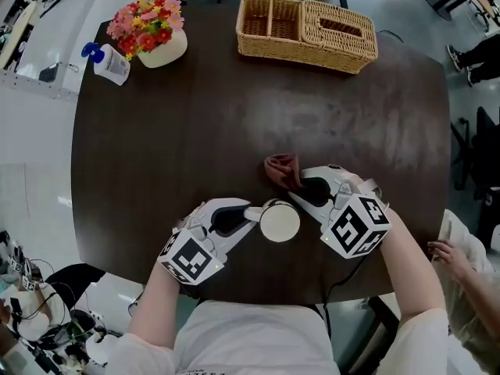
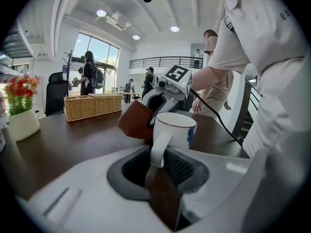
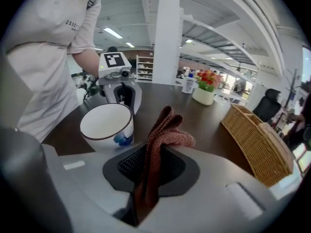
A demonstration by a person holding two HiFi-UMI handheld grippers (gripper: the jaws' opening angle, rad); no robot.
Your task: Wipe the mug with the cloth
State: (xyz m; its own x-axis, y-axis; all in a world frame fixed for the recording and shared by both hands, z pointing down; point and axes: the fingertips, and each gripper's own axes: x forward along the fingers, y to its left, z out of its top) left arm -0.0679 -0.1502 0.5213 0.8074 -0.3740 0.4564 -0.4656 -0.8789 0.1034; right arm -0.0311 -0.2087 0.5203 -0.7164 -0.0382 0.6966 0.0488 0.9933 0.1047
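I find my left gripper (image 2: 160, 168) closed on the handle of the mug (image 1: 279, 221), which sits upright at lower centre of the head view, near the table's (image 1: 180, 131) front edge. My right gripper (image 3: 148, 176) is clamped on the cloth (image 3: 164, 127). The cloth bunches above the jaws, just beside the mug's rim. I cannot confirm contact between cloth and mug.

Dark round table (image 1: 234, 131) w/ wicker basket (image 1: 306, 23) + flower pot (image 1: 152, 33) at far edge. Big window (image 2: 104, 57) on far wall, recessed ceiling lights (image 2: 101, 13), mezz railing (image 2: 160, 60), white column (image 3: 167, 33). Grey floor (image 1: 406, 6).
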